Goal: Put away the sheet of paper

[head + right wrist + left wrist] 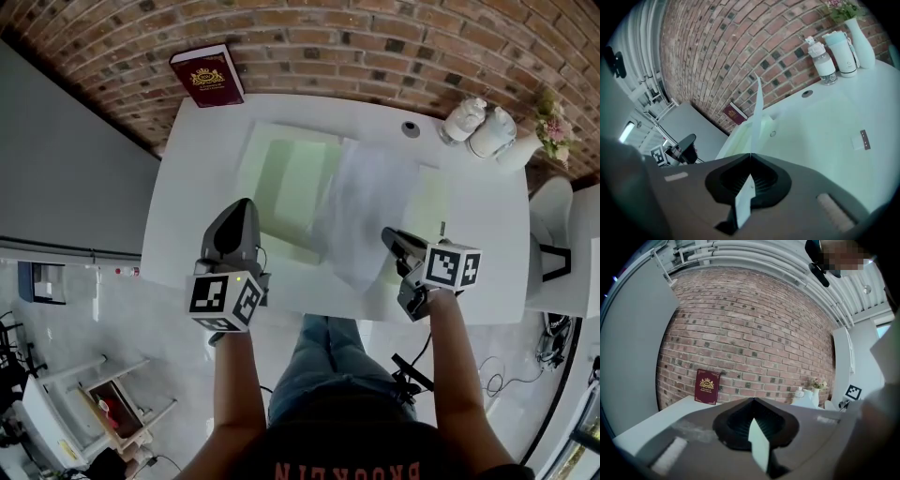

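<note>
**A:** Jaws first: how do ours stand?

**B:** Our right gripper (751,154) is clamped on the sheet of paper (366,202), held over the white table (469,211). Our left gripper (753,400) pinches a pale green strip; we take it for the folder (286,178).

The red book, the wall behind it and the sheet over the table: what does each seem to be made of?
Red book: probably a matte hard cover, cloth or leatherette, with gold stamping.
Wall: rough brick, mortar joints visible.
Sheet: thin paper or film, pale and half see-through, the folder's green showing faintly through it; blur leaves it open.
</note>
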The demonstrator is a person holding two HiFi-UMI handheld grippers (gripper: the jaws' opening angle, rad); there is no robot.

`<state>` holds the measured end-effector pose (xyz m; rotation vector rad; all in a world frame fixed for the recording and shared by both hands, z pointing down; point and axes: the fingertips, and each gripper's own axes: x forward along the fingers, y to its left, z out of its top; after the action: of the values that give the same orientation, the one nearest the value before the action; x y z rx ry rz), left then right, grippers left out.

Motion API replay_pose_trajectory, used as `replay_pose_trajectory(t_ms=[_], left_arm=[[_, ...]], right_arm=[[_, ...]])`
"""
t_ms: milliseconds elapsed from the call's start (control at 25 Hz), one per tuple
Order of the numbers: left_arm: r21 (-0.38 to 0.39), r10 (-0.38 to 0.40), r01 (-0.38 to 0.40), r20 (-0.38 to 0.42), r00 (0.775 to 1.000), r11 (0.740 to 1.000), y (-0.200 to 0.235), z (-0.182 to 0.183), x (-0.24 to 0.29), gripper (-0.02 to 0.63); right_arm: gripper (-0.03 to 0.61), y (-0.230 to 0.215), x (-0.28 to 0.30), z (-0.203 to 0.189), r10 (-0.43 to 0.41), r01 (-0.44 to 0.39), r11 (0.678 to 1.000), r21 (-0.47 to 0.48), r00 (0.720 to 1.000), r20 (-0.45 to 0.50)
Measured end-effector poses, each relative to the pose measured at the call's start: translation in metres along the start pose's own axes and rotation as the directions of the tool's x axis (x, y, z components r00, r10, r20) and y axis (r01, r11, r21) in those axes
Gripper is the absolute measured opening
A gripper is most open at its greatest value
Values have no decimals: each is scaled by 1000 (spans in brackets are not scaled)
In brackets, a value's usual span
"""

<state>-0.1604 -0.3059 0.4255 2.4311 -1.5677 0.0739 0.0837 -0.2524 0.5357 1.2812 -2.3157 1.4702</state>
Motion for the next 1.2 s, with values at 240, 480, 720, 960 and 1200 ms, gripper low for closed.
replay_pose_trajectory(t_ms=[240,480,720,960,1200], left_arm=[[9,3,-3,3,1000,1000,-7,3,3,-6],[14,29,-29,6,1000,999,-5,6,3,-5],[19,57,-58,5,998,998,-5,9,3,-6],[31,81,-81,-10,997,996,-9,6,-1,-5],[29,96,-95,-31,995,995,-4,-6,0,-6]], right_arm=[[2,-33,11,-3,-39,46,998,53,992,-120],[2,-56,18,-8,-68,88,992,93,976,-206],[2,-73,21,-13,-99,119,991,58,958,-268],[2,-76,27,-12,-79,104,992,77,959,-273],[2,-75,38,-13,-73,96,993,73,962,-262]])
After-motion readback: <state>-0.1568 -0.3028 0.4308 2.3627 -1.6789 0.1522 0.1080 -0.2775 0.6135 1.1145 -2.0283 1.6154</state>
